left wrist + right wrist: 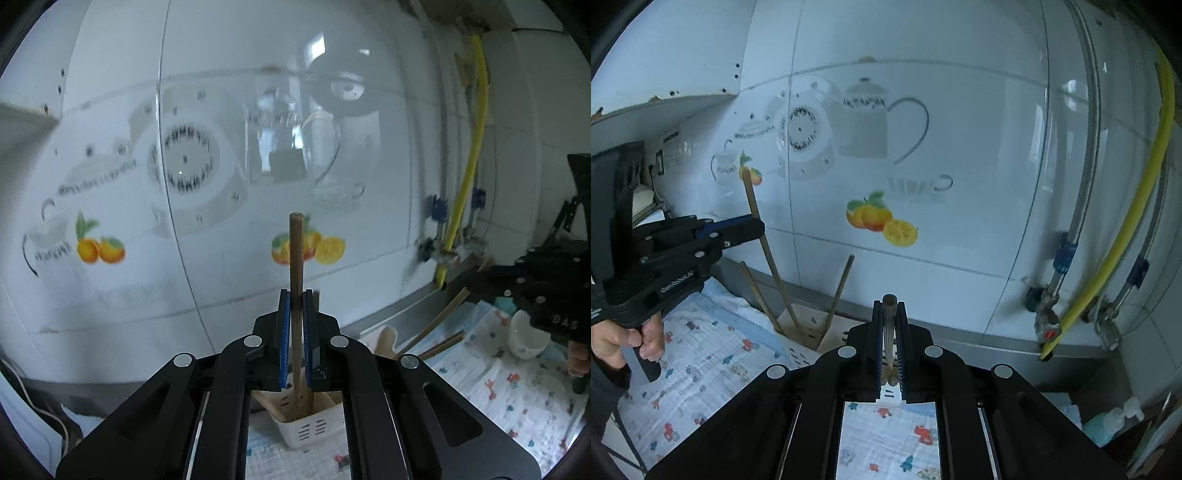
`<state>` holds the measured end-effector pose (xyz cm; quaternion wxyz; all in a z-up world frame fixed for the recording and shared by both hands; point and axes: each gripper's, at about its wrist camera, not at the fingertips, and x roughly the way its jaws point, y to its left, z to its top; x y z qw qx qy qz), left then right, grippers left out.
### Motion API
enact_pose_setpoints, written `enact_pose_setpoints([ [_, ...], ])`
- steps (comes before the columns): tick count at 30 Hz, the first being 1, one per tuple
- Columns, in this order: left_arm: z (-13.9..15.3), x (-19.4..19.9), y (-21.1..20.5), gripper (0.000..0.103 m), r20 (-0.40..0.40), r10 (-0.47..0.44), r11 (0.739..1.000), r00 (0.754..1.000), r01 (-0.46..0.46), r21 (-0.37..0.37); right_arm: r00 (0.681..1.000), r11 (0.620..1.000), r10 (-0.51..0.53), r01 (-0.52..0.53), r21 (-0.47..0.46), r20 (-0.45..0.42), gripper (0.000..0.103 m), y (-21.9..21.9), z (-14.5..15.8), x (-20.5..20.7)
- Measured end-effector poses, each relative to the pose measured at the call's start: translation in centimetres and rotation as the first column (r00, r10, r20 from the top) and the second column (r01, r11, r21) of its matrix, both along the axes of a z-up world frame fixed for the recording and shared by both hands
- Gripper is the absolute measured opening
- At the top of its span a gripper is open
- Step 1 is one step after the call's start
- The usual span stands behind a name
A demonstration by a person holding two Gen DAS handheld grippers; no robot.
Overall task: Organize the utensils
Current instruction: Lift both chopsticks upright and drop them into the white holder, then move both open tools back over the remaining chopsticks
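My left gripper (295, 295) is shut on a wooden chopstick (296, 254) that stands upright, its lower end inside a white slotted utensil holder (304, 428). The same gripper (753, 225) shows in the right wrist view, gripping that chopstick (759, 229) above the holder (807, 354), where other chopsticks (839, 291) lean. My right gripper (889, 306) is shut on a thin wooden utensil (888, 328), seen end-on, just right of the holder. It shows in the left wrist view (458, 280) holding a wooden stick (439, 321).
A patterned cloth (701, 369) covers the counter. A white ceramic spoon (524, 336) lies on it at right. The tiled wall (923, 147) is close ahead. A yellow hose (1123, 236) and valves (1049, 317) hang at right. A bottle (1108, 424) stands lower right.
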<state>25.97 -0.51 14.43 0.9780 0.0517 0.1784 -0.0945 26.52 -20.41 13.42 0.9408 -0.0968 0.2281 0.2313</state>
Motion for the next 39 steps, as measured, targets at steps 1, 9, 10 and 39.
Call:
enact_pose_setpoints([
  [1, -0.4, 0.2, 0.0, 0.005, -0.011, 0.000, 1.000, 1.000, 0.000, -0.003, 1.000, 1.000, -0.001, 0.000, -0.005, -0.010, 0.006, 0.1, -0.3, 0.3],
  [9, -2.1, 1.2, 0.4, 0.007, -0.070, 0.028, 0.999, 0.997, -0.029, -0.018, 0.998, 1.000, -0.004, 0.004, -0.008, -0.067, 0.007, 0.2, -2.3, 1.9],
  [10, -2.1, 1.2, 0.5, 0.008, -0.074, 0.026, 0.999, 0.997, -0.028, -0.025, 0.998, 1.000, -0.008, 0.008, -0.009, -0.068, 0.007, 0.1, -2.5, 2.0],
  [39, -8.1, -16.5, 1.3, 0.030, -0.165, -0.050, 0.995, 0.985, 0.035, -0.089, 0.997, 0.995, 0.072, -0.069, 0.074, -0.041, 0.019, -4.0, -7.6, -17.3],
])
